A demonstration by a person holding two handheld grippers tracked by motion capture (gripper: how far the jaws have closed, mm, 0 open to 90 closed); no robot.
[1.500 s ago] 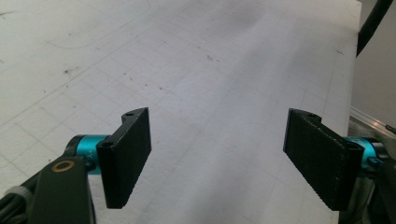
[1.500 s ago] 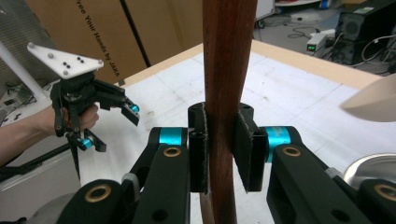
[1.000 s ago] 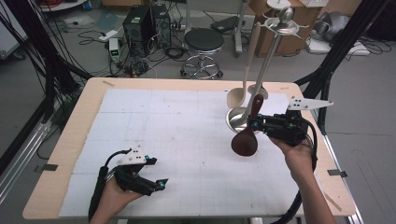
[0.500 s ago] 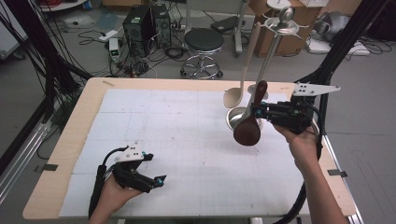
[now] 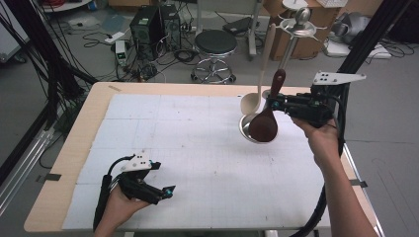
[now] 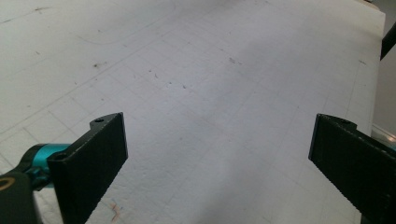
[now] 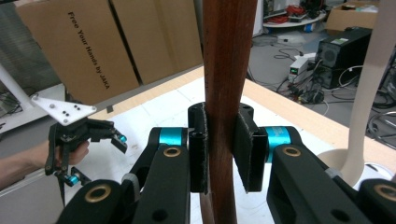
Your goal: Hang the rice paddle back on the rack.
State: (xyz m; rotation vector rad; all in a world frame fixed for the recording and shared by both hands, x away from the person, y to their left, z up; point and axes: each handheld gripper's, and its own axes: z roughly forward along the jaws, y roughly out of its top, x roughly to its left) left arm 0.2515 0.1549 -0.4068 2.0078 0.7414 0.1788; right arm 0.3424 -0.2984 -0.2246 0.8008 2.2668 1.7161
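My right gripper (image 5: 272, 103) is shut on the handle of a dark brown wooden spoon (image 5: 263, 126), held upright above the table's far right with its bowl down. In the right gripper view the jaws (image 7: 222, 149) clamp the brown handle (image 7: 229, 70) from both sides. Just behind it stands a metal utensil stand (image 5: 292, 44), and a pale wooden spoon (image 5: 251, 102) hangs on it. My left gripper (image 5: 165, 190) rests low near the front left, open; its jaws (image 6: 219, 135) have just been opening, with nothing but white mat between them.
A white gridded mat (image 5: 197, 143) covers the wooden table (image 5: 69, 153). The stand's round metal base (image 5: 243, 129) sits at the mat's far right. Beyond the table are a black stool (image 5: 213, 47), computer boxes, cables and cardboard boxes (image 7: 93, 42).
The right gripper has lifted the brown spoon and carried it back toward the stand's pole. The left hand stayed put while its jaws spread a little wider.
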